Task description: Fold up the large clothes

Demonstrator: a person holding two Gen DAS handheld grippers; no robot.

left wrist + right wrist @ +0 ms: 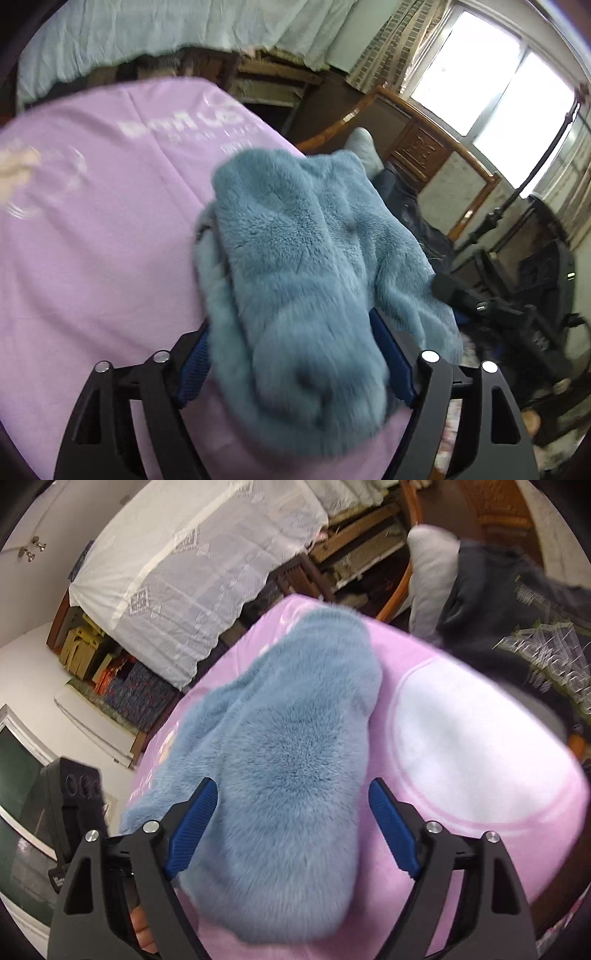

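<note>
So the thing being folded here is a fluffy blue fleece garment (pixel 295 258), and it's sitting bunched up on a pink printed sheet (pixel 92 240) that covers the work surface. In the left wrist view it fills the centre and lower middle of the frame; in the right wrist view (pixel 288 757) it runs from the bottom centre up toward the upper middle, a long thick lump rather than anything flat.

The left gripper (pixel 295 354) has the fleece stuffed between its blue pads (pixel 391 354), and the pile hides most of the left pad. The jaws stand fairly wide, so whether they're actually pinching the fabric or it's just draped between them, can't tell from this.

The right gripper (pixel 291 827) has its jaws spread wide, with the fleece lying in the gap. There's visible pink sheet between the right pad (pixel 391 830) and the fabric, so it reads as released, not gripping. Probably lined up over the bulk to grab an edge and open it out.

Further out: a dark printed garment (pixel 517 627) at the upper right of the right view, likely waiting its turn, and a lace-covered bed (pixel 203 572) at the upper left.
</note>
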